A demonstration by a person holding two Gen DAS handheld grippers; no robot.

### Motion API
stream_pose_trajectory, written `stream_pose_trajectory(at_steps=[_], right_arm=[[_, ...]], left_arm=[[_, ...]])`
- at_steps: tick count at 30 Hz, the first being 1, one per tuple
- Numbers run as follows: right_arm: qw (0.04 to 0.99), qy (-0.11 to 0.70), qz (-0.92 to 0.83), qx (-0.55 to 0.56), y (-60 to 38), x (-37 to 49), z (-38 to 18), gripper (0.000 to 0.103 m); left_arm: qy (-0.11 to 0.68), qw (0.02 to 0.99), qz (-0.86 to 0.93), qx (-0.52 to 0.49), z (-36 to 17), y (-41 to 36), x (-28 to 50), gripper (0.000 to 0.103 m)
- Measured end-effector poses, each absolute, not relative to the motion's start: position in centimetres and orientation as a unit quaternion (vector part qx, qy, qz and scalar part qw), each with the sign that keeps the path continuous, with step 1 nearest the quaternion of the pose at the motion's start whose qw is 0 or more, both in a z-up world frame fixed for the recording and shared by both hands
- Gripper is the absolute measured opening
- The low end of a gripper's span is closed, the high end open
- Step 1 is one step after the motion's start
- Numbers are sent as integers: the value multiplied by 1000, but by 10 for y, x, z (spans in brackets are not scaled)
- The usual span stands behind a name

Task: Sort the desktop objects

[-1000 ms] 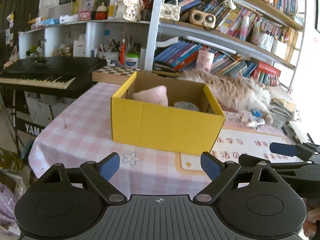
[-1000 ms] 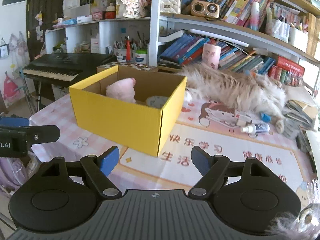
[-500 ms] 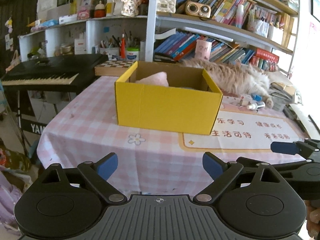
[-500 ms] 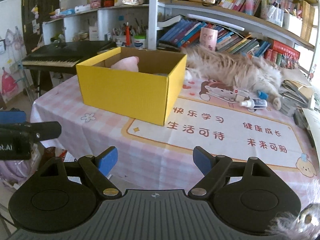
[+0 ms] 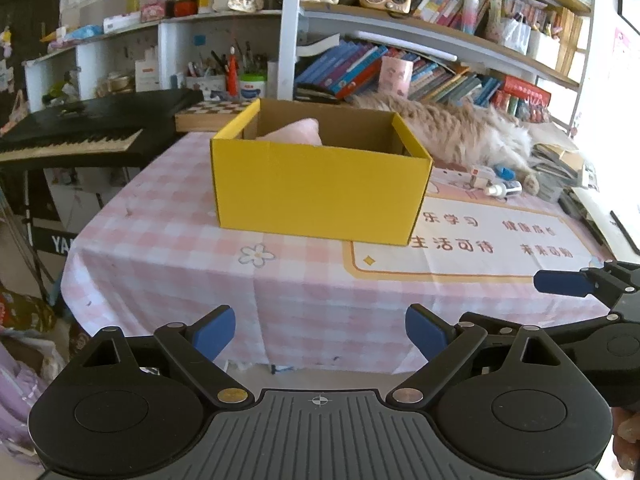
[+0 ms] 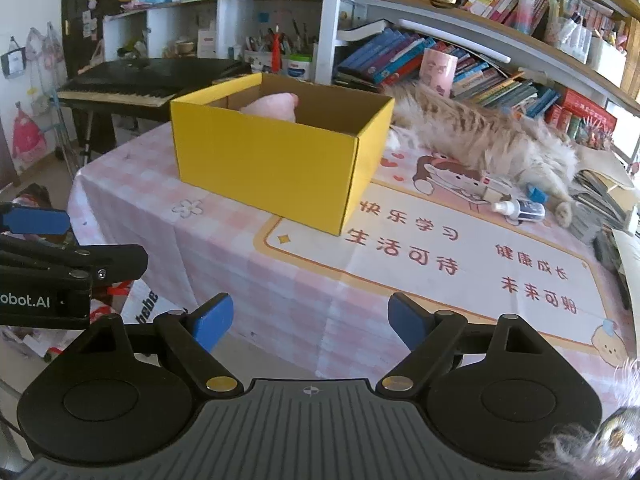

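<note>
A yellow cardboard box (image 5: 320,192) stands open on the pink checked tablecloth (image 5: 168,240); it also shows in the right wrist view (image 6: 272,168). A pink plush (image 5: 296,132) (image 6: 276,106) lies inside it. A small spray bottle (image 6: 520,210) (image 5: 502,189) and a small carton (image 6: 490,190) lie beside the cat. My left gripper (image 5: 320,332) is open and empty, in front of the table's near edge. My right gripper (image 6: 310,322) is open and empty, also off the table's front.
A long-haired cat (image 6: 480,136) lies behind the box, along the bookshelf (image 6: 460,60). A printed desk mat (image 6: 460,252) covers the table's right half. A black keyboard (image 5: 80,136) stands left of the table. Stacked papers (image 6: 604,196) lie at the far right.
Both grippers have pulled back and dropped away from the box; the table's front edge and hanging cloth have come into view. Both stay open and empty.
</note>
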State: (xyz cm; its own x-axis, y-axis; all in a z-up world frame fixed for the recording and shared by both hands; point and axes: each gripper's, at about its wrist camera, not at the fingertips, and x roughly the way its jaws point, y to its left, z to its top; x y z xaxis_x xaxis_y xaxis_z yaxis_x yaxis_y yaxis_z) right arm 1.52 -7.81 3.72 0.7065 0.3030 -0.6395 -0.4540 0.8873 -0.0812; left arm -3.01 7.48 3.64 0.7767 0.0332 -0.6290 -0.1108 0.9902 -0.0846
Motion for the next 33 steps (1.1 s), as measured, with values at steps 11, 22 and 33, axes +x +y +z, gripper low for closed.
stream_pose_trajectory(at_steps=[11,22,33], right_arm=[[916,334,188,-120,-89,7,33,84],[925,348,115,-101,-123,-2,32,86],[926,364,66,-71,-149,-3,28,86]], left_arm=[[354,933,20,-63,30,65,-25,94],[357,931,-68,-30,29,28,-4,95],[359,928,-98,-13,28,9,4,95]])
